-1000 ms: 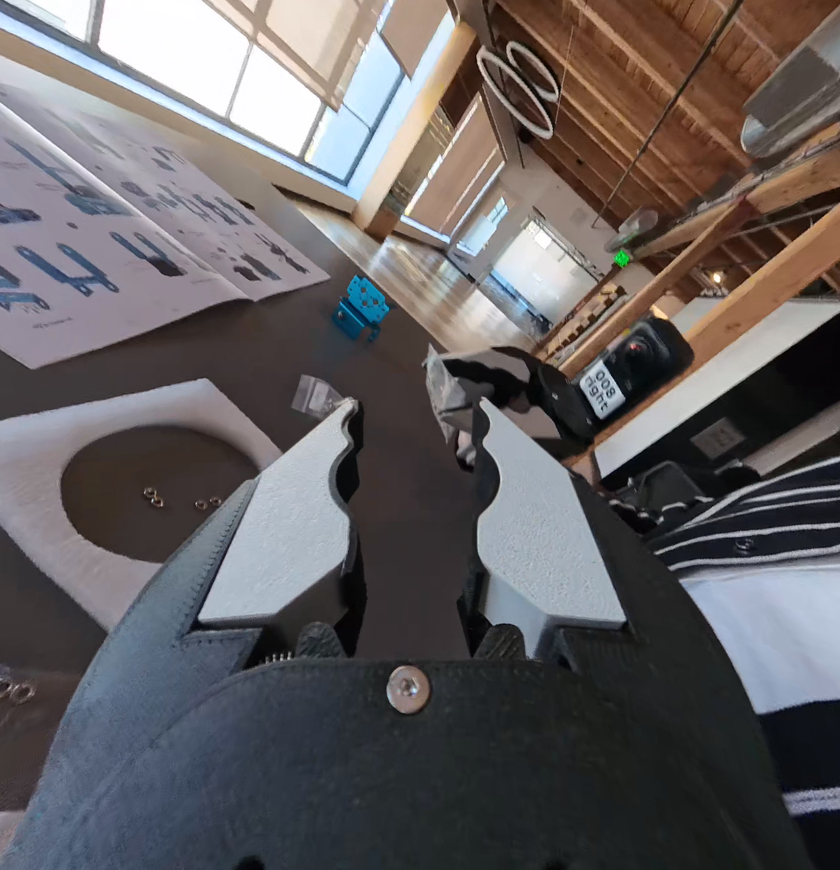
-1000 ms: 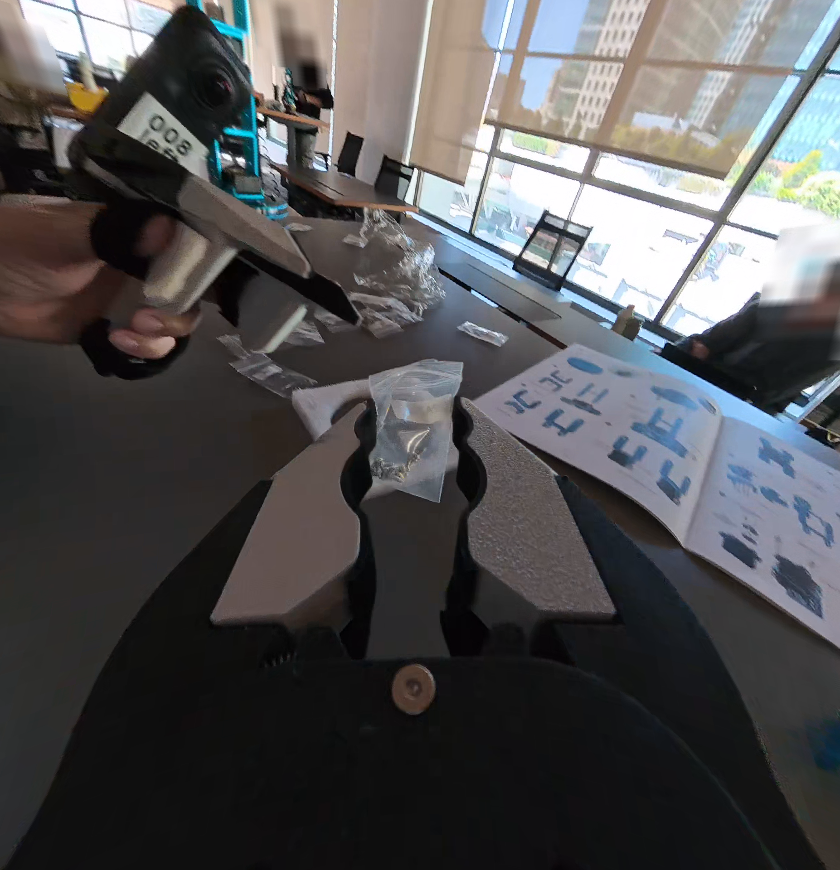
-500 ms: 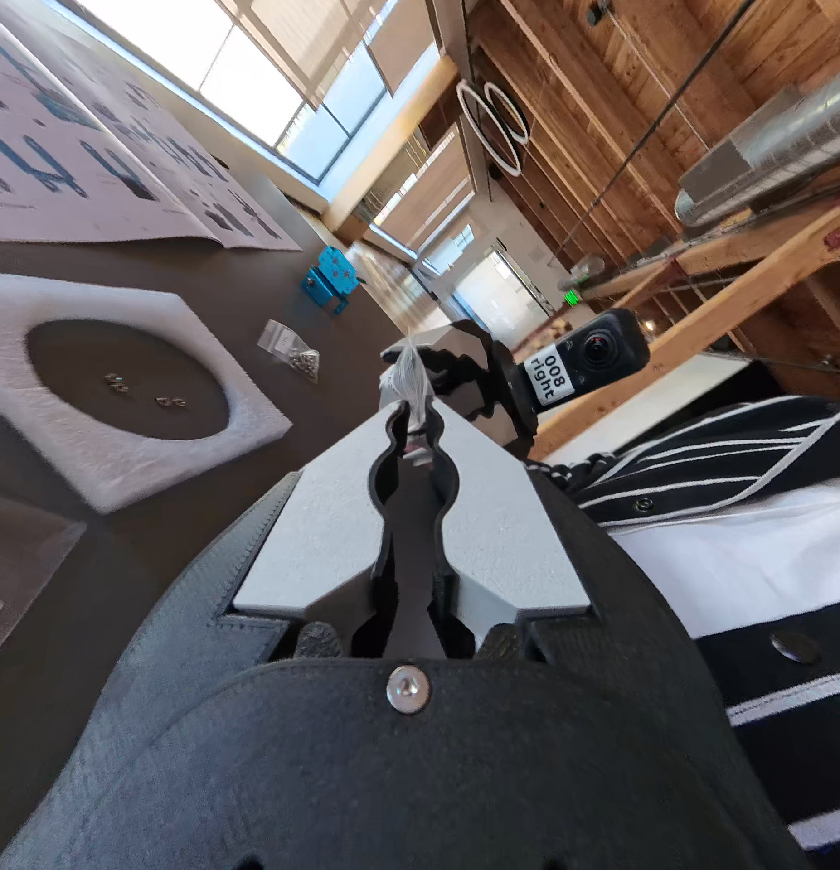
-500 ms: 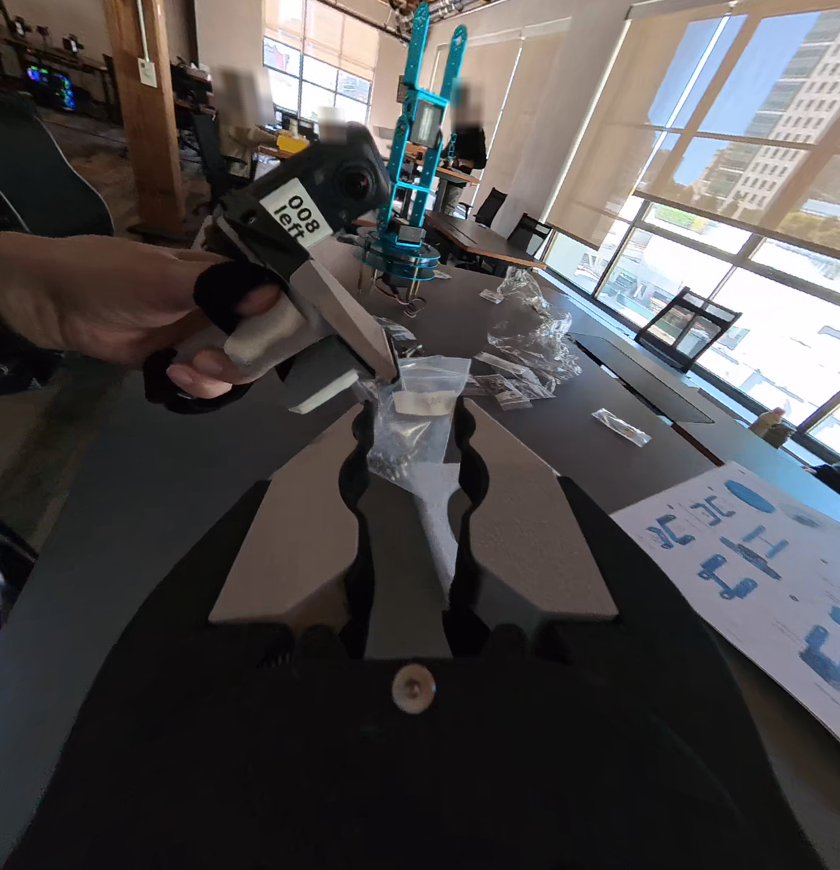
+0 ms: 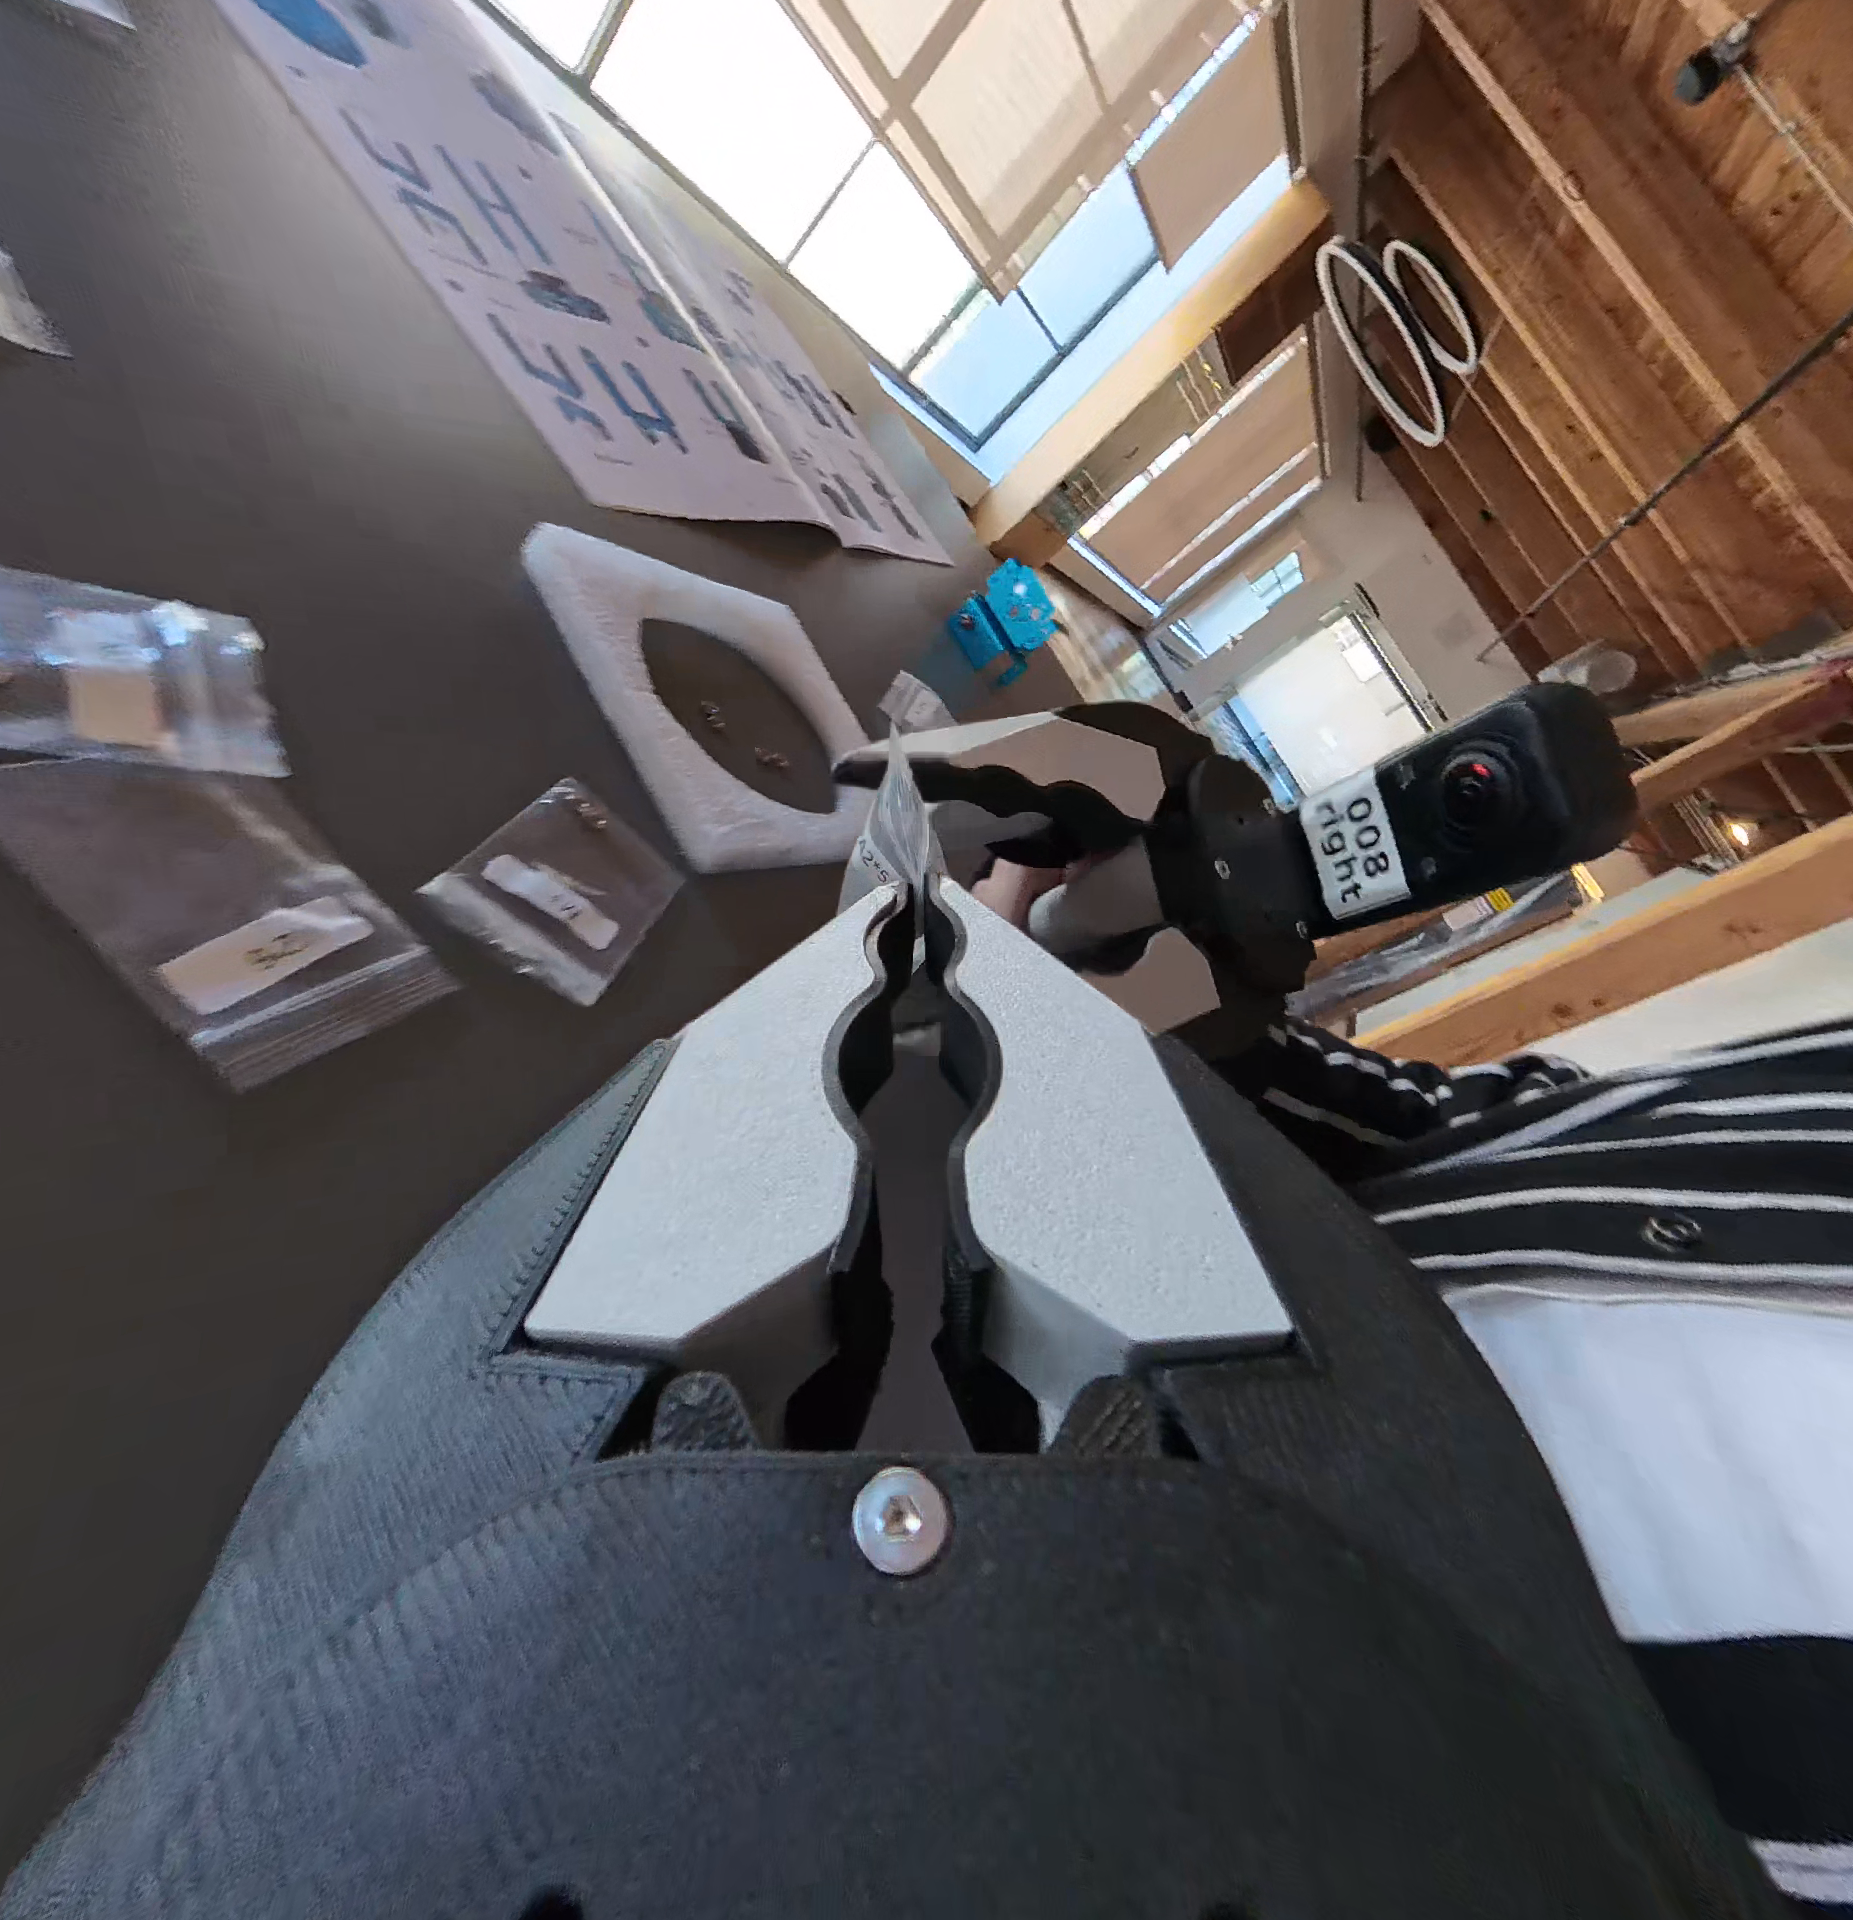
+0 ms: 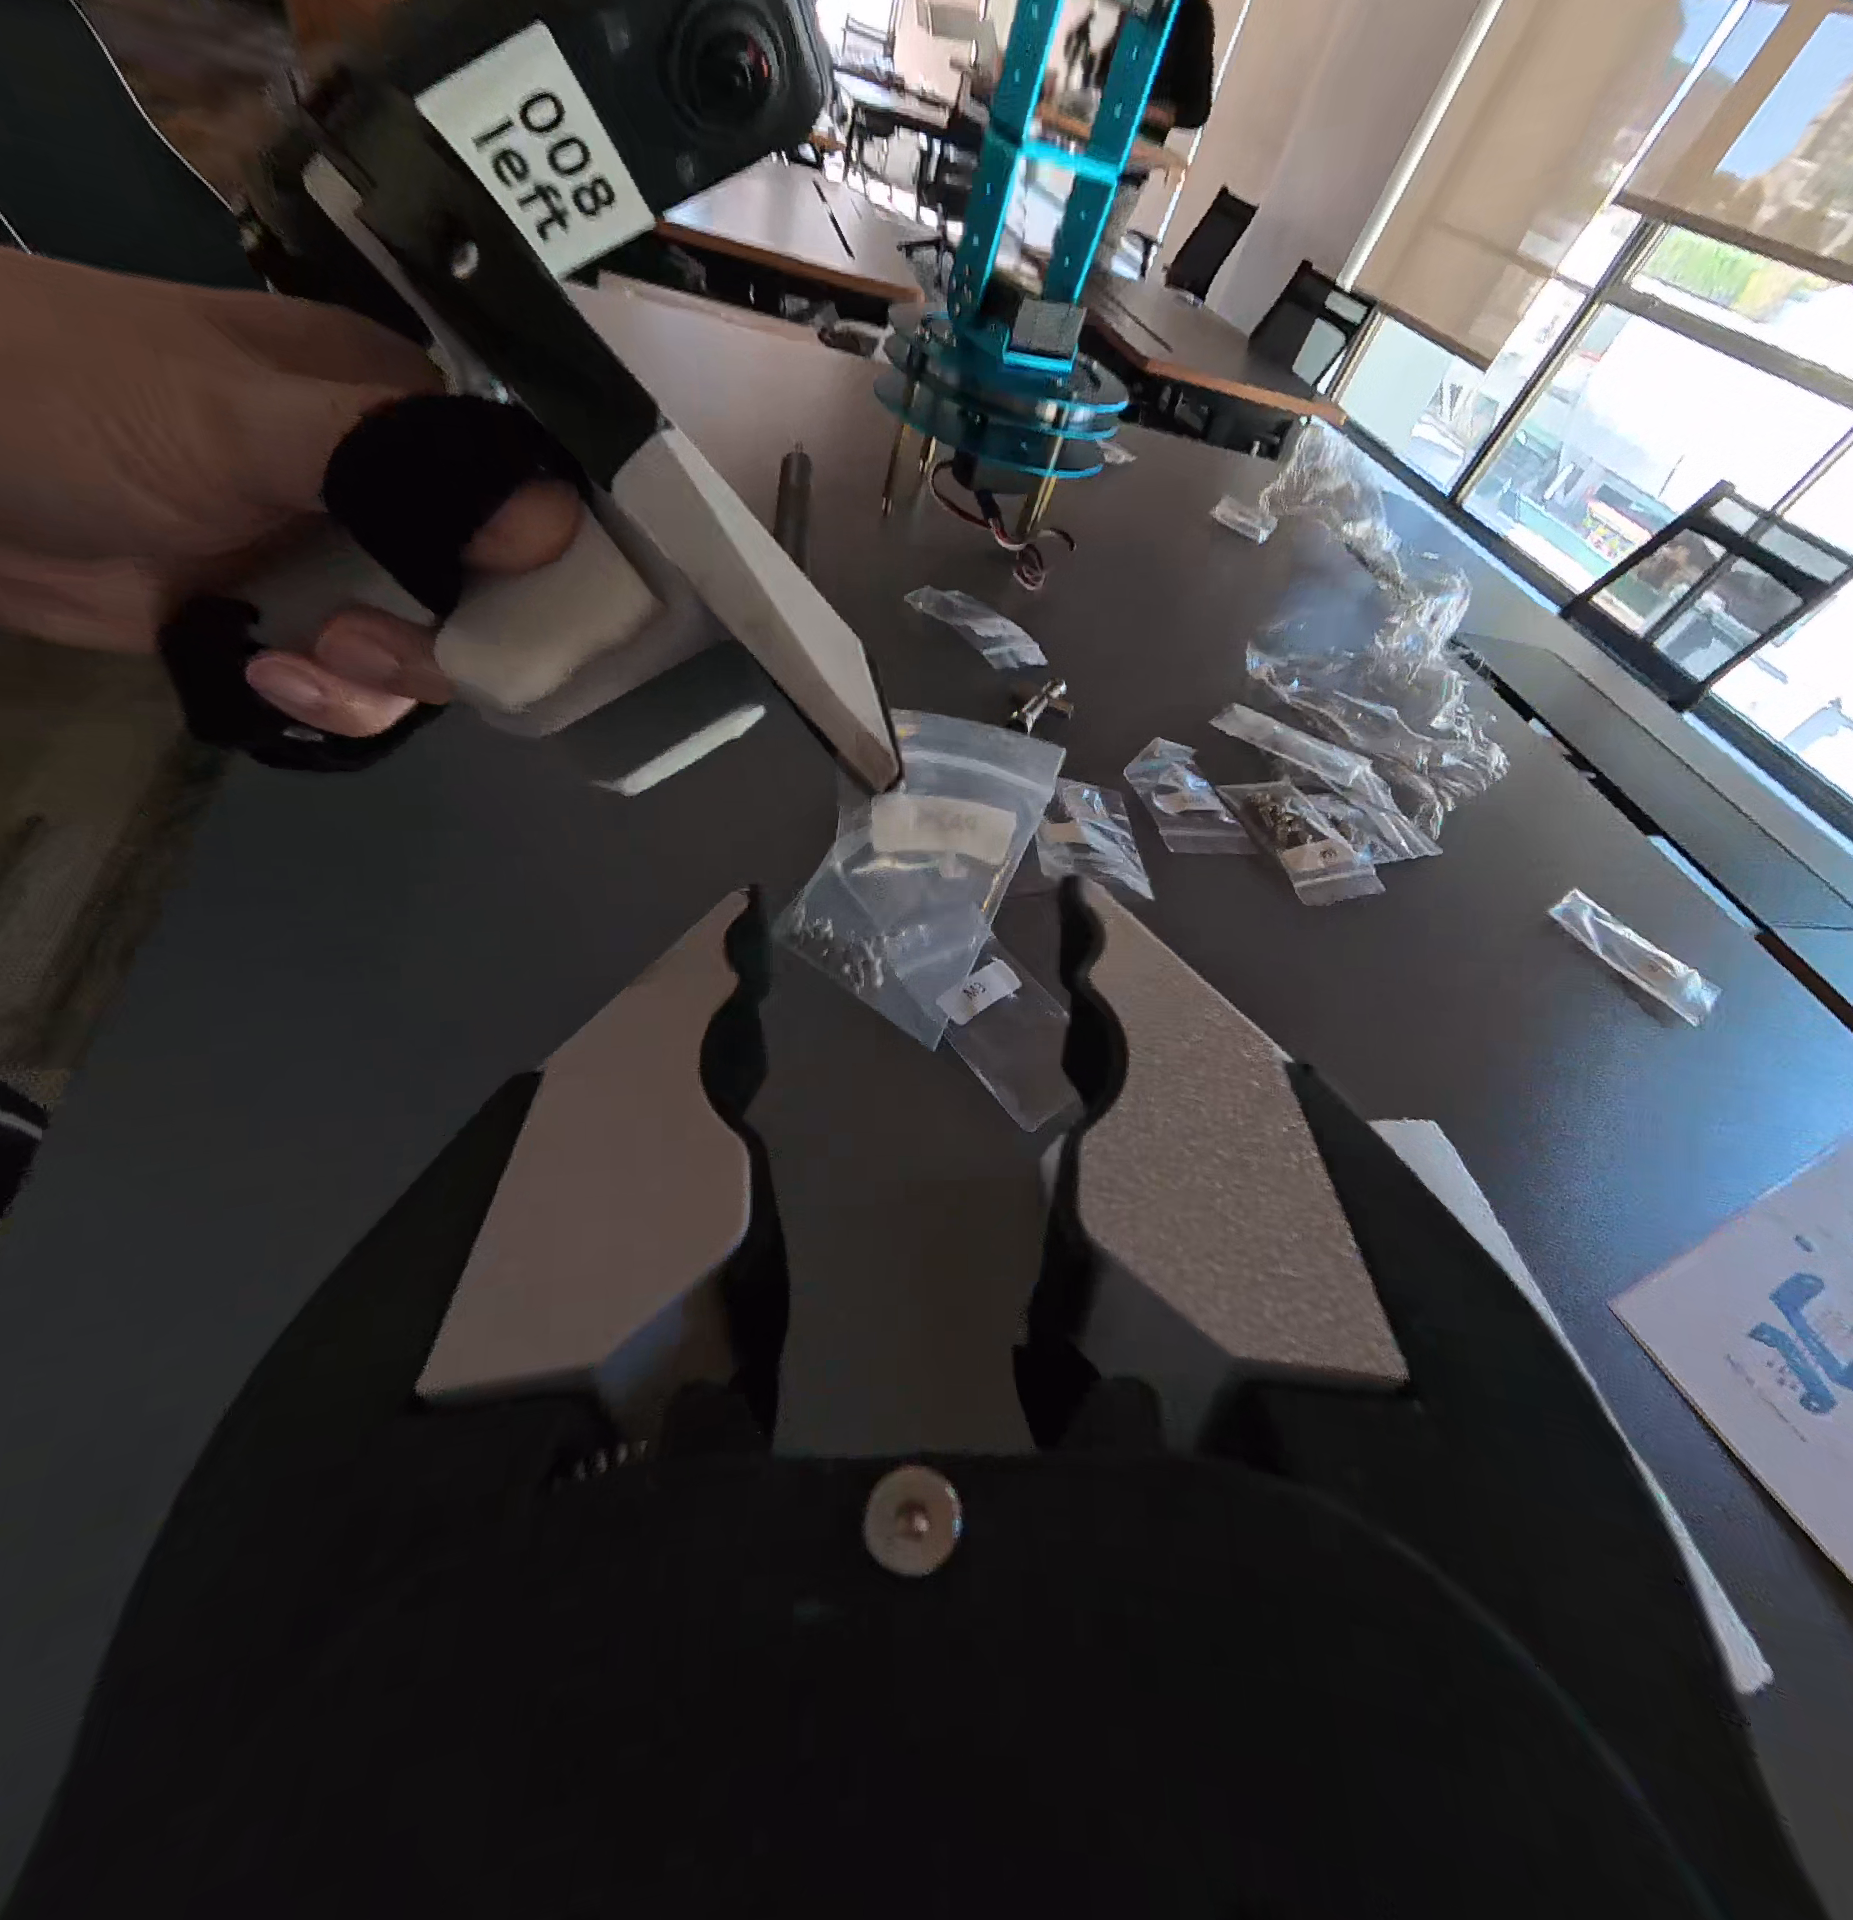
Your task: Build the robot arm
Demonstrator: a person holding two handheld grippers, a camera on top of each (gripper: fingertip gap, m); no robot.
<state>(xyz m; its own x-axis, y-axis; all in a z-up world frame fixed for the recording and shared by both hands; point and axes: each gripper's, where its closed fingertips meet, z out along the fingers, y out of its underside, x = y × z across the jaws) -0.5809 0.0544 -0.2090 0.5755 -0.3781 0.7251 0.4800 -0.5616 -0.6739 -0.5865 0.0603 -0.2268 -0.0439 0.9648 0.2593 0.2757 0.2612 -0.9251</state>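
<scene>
The left claw (image 5: 917, 899) was clenched on the top edge of a small clear bag of screws (image 6: 906, 883), its grey fingers (image 5: 735, 1143) meeting at the tips with the plastic pinched between them. In the right wrist view a bare hand (image 6: 174, 499) gripped that claw's handle from the left, fingers curled under it, and the tool slanted steeply down toward the dark desk (image 6: 382, 935), so the bag hung tilted from its corner just above the surface.

Taking that bag as the landmark: the right claw (image 6: 911, 935) stood released just in front of it, its two fingers spread wide to either side of the bag's lower end without touching it. From the left wrist view the same claw reached in from the right, roughly level, with a striped sleeve (image 5: 1524, 1132) behind it.

Directly under the bag lay another small clear bag with a white label (image 6: 995, 1029). Right of it were several more small bags (image 6: 1286, 821) and a heap of crumpled clear plastic (image 6: 1358, 613). Beyond it stood a blue metal frame on round clear plates (image 6: 1015, 343). Far right of it was an open booklet with blue drawings (image 6: 1795, 1361). In the left wrist view a white foam square with a round cutout (image 5: 610, 623) lay just beyond the bag.
</scene>
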